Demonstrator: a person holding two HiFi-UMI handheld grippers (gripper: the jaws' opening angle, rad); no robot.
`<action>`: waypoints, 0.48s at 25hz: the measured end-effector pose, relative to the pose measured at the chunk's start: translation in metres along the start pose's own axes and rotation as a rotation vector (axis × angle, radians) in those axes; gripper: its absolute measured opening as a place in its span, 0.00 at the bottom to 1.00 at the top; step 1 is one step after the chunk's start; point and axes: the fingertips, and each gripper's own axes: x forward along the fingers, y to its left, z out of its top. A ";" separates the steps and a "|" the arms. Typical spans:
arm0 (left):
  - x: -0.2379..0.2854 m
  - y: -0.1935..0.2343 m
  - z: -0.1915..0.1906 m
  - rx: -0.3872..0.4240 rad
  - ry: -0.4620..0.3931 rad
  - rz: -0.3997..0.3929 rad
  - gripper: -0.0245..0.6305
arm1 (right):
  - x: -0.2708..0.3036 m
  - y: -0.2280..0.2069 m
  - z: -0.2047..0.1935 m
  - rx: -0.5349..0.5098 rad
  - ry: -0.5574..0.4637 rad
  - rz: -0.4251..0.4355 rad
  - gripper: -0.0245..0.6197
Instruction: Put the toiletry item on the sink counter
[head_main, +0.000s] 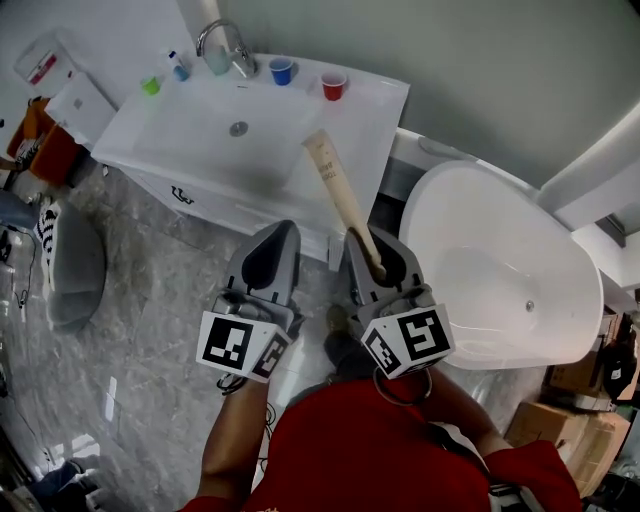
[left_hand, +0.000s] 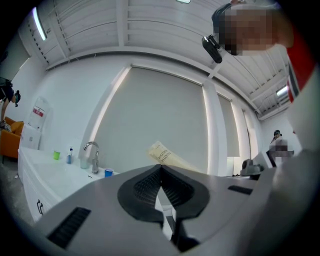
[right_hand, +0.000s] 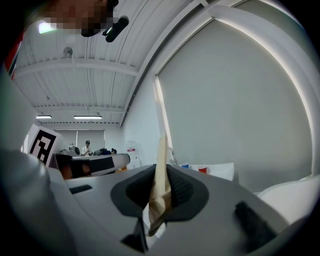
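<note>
A long beige toothbrush pack (head_main: 338, 188) sticks up and away from my right gripper (head_main: 376, 264), which is shut on its lower end. In the right gripper view the pack (right_hand: 162, 150) stands edge-on between the two dark pads. The pack's far end hangs over the front right part of the white sink counter (head_main: 375, 112). My left gripper (head_main: 270, 256) is beside the right one, in front of the counter, shut with nothing in it. In the left gripper view the printed end of the pack (left_hand: 167, 157) shows just past the closed jaws of that gripper (left_hand: 160, 171).
On the counter stand a blue cup (head_main: 282, 71), a red cup (head_main: 333, 86), a green cup (head_main: 150, 86) and a small bottle (head_main: 178, 68) around the faucet (head_main: 225, 45). A white bathtub (head_main: 500, 270) is to the right. Cardboard boxes (head_main: 575, 400) sit at the lower right.
</note>
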 end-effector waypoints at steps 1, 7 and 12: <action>0.006 0.005 -0.002 -0.002 0.002 -0.002 0.06 | 0.006 -0.004 -0.002 0.001 0.003 -0.004 0.13; 0.069 0.036 -0.005 -0.024 0.028 -0.015 0.06 | 0.055 -0.048 -0.002 0.013 0.030 -0.036 0.13; 0.114 0.052 -0.013 -0.034 0.049 -0.027 0.06 | 0.084 -0.080 -0.005 0.007 0.061 -0.069 0.13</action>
